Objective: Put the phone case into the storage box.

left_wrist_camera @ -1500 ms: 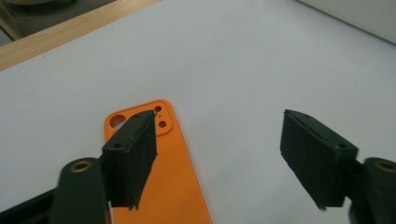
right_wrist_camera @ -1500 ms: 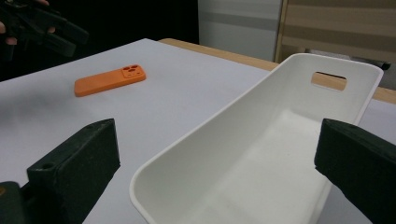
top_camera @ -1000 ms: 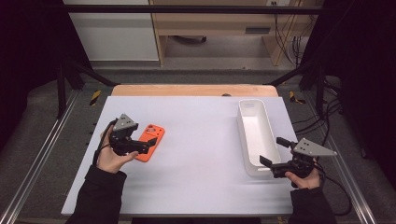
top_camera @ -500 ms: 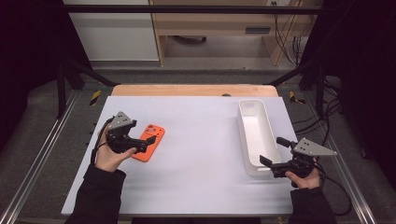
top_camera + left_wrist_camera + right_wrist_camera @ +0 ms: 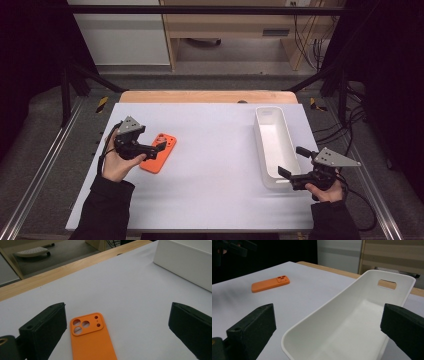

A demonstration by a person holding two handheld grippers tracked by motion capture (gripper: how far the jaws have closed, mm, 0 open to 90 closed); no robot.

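Figure. The orange phone case (image 5: 159, 152) lay flat, camera cutouts up, near the left edge of the white tabletop (image 5: 210, 150), well apart from the long white bin (image 5: 274, 145) standing along the right edge. The left gripper (image 5: 159, 146) hovered just above the case with its jaws spread wide on either side of it, not yet touching; in the left gripper view the case (image 5: 92, 340) sat between the two black jaws. The right gripper (image 5: 286, 176) waited at the near end of the bin, jaws likewise wide and holding nothing. The step in hand appeared to be the approach for a pickup; the next move likely called for lowering the left jaws to straddle the thin edges of the case, then closing. Compared with a second earlier, the left gripper had drawn slightly back toward the left edge, uncovering more of the case; the right gripper and bin were unchanged.
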